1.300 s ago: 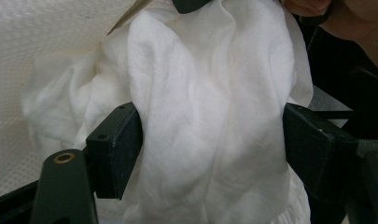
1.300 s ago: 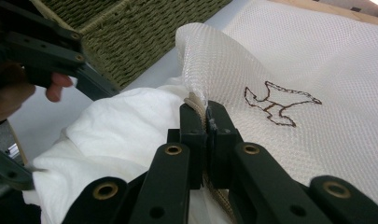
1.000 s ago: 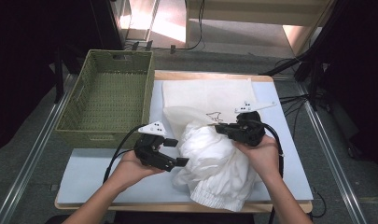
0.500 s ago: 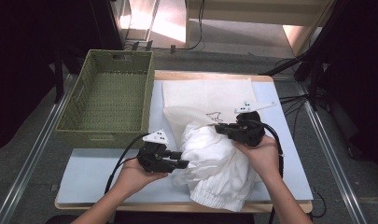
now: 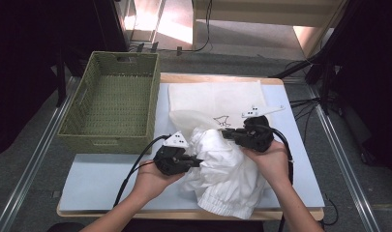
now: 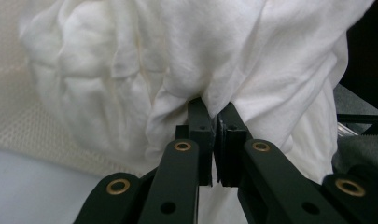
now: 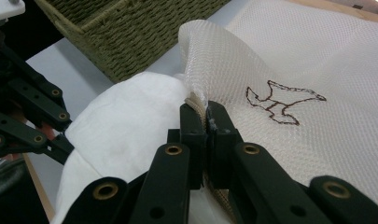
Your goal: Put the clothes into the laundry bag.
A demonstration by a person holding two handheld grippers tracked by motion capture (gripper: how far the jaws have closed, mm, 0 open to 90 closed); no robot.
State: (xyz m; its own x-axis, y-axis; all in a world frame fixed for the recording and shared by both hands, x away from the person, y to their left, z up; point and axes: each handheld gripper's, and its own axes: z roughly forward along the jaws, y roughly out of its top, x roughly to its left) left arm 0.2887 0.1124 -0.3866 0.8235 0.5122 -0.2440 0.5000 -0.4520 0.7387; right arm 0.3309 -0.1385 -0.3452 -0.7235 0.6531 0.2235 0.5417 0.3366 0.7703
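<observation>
A bunched white garment lies at the table's front, its upper part inside the mouth of a cream mesh bag with a brown stitched figure. My left gripper is at the garment's left side. Its jaws have just been closing and now pinch a fold of the white garment, as the left gripper view shows. My right gripper stays shut on the rim of the mesh bag; in its own view the right gripper grips the bag's edge just above the garment.
A green woven basket stands at the table's left, close to the bag and my left hand. A pale blue mat covers the tabletop. Cables trail from both grippers toward the front edge.
My left gripper moved right to the garment and its jaws went from wide open to shut on a fold of cloth. The right gripper kept still.
</observation>
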